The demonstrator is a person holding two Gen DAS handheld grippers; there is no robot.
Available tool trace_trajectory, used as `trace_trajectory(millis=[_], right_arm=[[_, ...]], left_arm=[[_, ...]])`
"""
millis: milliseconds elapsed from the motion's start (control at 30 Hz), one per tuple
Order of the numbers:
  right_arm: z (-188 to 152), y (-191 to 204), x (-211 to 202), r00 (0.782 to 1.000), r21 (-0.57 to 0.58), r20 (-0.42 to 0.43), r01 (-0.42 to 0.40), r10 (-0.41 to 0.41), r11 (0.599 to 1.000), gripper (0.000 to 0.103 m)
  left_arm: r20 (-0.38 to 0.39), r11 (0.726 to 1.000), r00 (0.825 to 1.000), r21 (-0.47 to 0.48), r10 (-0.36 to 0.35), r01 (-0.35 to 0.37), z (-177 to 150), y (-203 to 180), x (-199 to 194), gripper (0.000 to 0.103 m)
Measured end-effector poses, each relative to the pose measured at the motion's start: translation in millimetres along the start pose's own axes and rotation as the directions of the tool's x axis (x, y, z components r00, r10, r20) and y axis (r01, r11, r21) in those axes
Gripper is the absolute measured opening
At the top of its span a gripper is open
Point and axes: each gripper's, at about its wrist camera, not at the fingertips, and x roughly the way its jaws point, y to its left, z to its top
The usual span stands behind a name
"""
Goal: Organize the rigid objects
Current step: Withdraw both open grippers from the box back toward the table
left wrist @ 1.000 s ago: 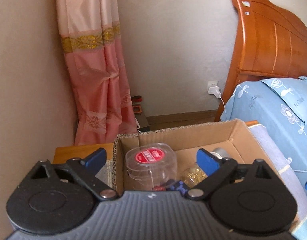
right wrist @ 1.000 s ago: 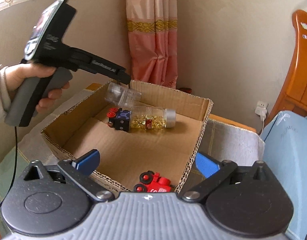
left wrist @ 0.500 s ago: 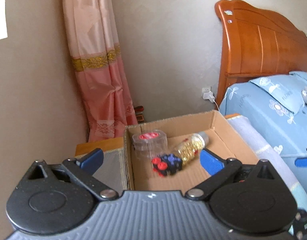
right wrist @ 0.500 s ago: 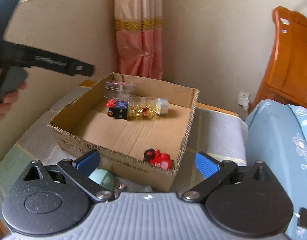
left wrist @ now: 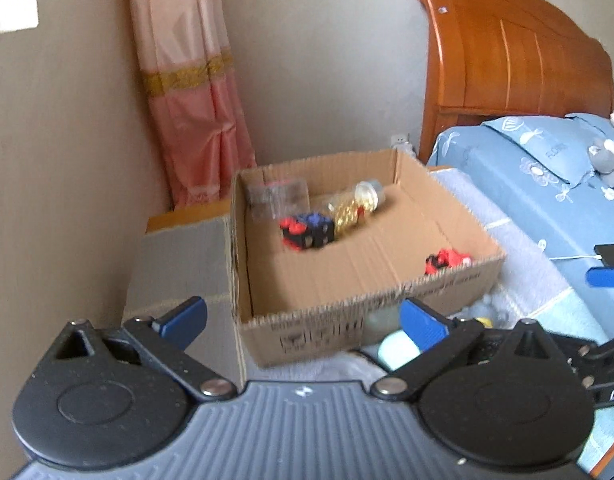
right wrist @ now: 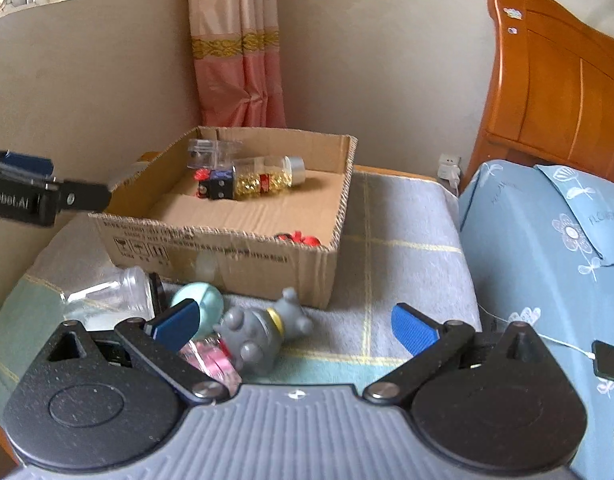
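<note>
Box: the cardboard box (right wrist: 235,240) sits on the blanket-covered counter (right wrist: 403,236), against the wall by the curtain (right wrist: 239,60).
Already in the box: a clear tub (right wrist: 213,153) in the far corner, a jar of gold beads (right wrist: 267,178) lying on its side, a dark cube (right wrist: 219,188) touching the jar, and a red toy (right wrist: 301,238) in the near corner.
Left to sort: in front of the box lie a clear jar (right wrist: 107,294) on its side, a pale green ball (right wrist: 199,300), a grey figure (right wrist: 263,328) and a pink piece (right wrist: 211,362), all crowded together.
Left tongs: the left tongs (left wrist: 303,316) are spread wide and hold nothing, back from the box's near wall.
Right tongs: the right tongs (right wrist: 293,322) are also spread wide and empty, hovering over the loose pile with the grey figure between the pads.
Step in hand: judging by this, the next pick from the pile, most likely the grey figure.
How to do it well: come down straight over the figure's round body, pads on its two broad sides, not on the ears or feet, where the grip would probably slip.
Clearance: the ball and pink piece lie just beside the left pad (right wrist: 175,320); a slight shift right before closing should keep them from being nudged or pinched.
Risk: the ball and the clear jar will likely roll if bumped.
Placing: lift above the box wall, then set the figure down on the bare cardboard in the middle, apart from the bead jar.
</note>
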Motion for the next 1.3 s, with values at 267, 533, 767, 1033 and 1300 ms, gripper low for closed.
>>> trace_trajectory(millis=[267, 533, 767, 1033, 1300], right_arm=[[-28.7, 4.2, -9.0, 0.997, -0.03, 0.031, 0.077, -0.076, 0.997, 0.103], [-47.1, 3.3, -0.7, 0.999, 0.06, -0.011, 0.054, -0.053, 0.997, 0.103], [-50.1, -1.2, 0.1, 0.999, 0.079, -0.013, 0.031, -0.03, 0.996, 0.103], [-48.4, -0.1, 5.5, 1.0, 0.054, -0.007, 0.011, -0.01, 0.998, 0.103], [-35.6, -5.1, 18.9, 0.999, -0.069, 0.013, -0.046, 0.047, 0.997, 0.103]], left_arm=[[-0.01, 0.999, 1.0, -0.017, -0.03, 0.029, -28.9, -9.4, 4.0, 0.102], [-0.049, 0.997, 0.999, -0.075, -0.001, -0.003, -38.3, -7.8, 36.9, 0.102], [-0.075, 0.993, 0.997, -0.117, 0.0, -0.009, -46.0, -2.1, 52.5, 0.102], [-0.112, 0.995, 0.993, -0.087, 0.027, -0.037, -59.9, 2.5, 49.5, 0.102], [-0.113, 0.993, 0.989, -0.066, 0.094, -0.102, -78.0, 18.9, 31.3, 0.102]])
